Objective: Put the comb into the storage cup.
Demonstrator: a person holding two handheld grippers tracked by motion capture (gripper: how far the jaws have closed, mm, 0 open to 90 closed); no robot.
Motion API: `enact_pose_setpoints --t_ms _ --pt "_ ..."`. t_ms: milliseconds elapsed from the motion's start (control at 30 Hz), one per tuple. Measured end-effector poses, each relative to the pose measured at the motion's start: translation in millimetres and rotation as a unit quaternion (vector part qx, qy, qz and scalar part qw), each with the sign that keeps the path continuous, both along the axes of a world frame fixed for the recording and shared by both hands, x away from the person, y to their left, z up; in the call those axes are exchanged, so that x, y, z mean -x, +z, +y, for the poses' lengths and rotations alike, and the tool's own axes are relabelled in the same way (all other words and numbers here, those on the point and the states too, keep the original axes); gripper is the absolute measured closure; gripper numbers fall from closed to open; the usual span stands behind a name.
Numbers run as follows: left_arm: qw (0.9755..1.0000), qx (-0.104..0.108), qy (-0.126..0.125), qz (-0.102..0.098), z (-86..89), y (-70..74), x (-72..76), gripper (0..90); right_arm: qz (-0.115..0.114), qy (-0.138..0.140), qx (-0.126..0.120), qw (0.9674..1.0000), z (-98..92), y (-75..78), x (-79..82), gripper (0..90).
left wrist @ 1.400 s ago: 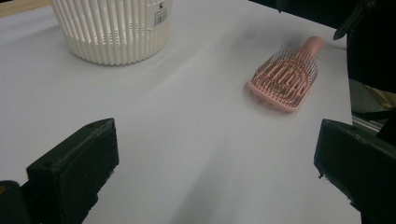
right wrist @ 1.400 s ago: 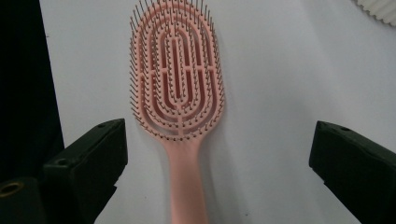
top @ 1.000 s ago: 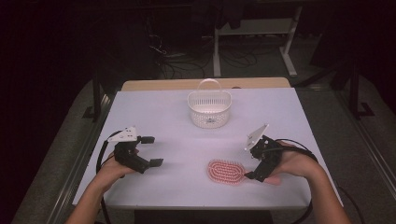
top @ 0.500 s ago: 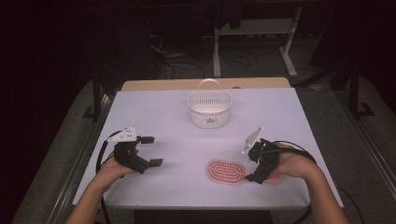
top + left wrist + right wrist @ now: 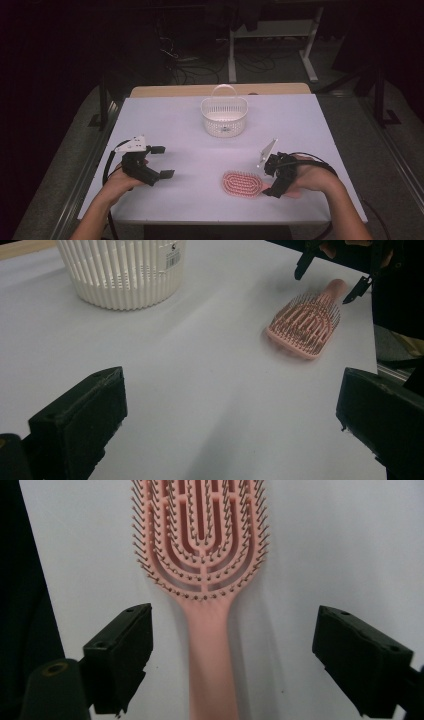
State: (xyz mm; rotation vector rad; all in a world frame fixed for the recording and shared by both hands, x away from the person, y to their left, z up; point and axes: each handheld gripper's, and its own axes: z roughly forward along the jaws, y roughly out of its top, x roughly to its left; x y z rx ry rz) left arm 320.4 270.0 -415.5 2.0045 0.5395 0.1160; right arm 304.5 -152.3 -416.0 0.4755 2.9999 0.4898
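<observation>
Near the tabletop's (image 5: 165, 120) front edge, the right hand-held gripper (image 5: 230, 660) straddles the pink hairbrush's (image 5: 202, 545) handle, jaws just closing but not touching; an off-centre squeeze could skid it sideways.

The right gripper (image 5: 274, 186) sinks a little lower over the brush's (image 5: 242, 183) handle, and its jaws have just been closing, though they stand clear on either side of the handle without touching it.
</observation>
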Motion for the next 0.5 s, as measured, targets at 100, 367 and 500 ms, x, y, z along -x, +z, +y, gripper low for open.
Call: enact_pose_setpoints --t_ms 100,367,500 --pt "1.0 0.0 0.0 0.0 0.2 0.0 0.0 0.0 0.006 0.0 0.007 1.0 0.6 -2.0 0.5 20.0" --pt "1.0 0.0 0.0 -0.001 0.1 0.0 0.0 0.0 0.019 0.001 0.021 0.9996 1.4 -5.9 0.6 29.2" --pt "1.0 -0.001 0.001 -0.001 0.0 -0.1 -0.1 0.0 0.024 -0.001 0.028 0.9993 1.8 -8.0 0.6 32.4"
